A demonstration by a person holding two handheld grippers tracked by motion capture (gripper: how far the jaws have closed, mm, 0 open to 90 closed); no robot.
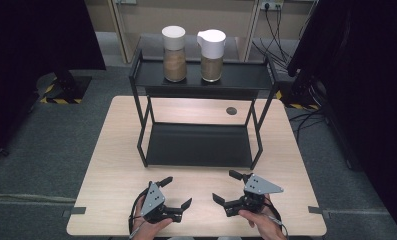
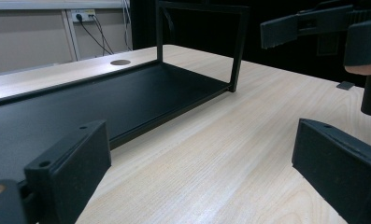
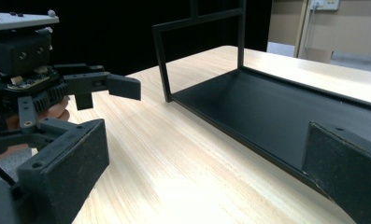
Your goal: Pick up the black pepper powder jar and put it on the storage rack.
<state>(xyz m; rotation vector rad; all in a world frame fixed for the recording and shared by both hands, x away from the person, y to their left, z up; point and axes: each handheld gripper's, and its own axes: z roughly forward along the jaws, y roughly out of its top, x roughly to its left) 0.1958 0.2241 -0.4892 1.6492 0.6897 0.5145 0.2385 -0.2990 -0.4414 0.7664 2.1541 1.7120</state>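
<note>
Nearest, two black two-jaw grippers are held low over the front edge of the pale wooden table [image 1: 111,150]. The left gripper [image 1: 176,192], topped by a grey three-cornered plate, is seen with jaws spread wide and nothing between them. The right gripper [image 1: 226,186] is likewise held with jaws spread apart and empty, facing the left one, the two near each other but apart. Just beyond, a black metal two-tier shelf rack [image 1: 198,145] is set on the table's middle, its lower tray bare. Farther back, on the upper tray, a clear glass jar with white cylindrical lid [image 1: 174,54] and a clear glass jar with white spouted lid [image 1: 212,55] are stood upright side by side, both holding brown granules.
</note>
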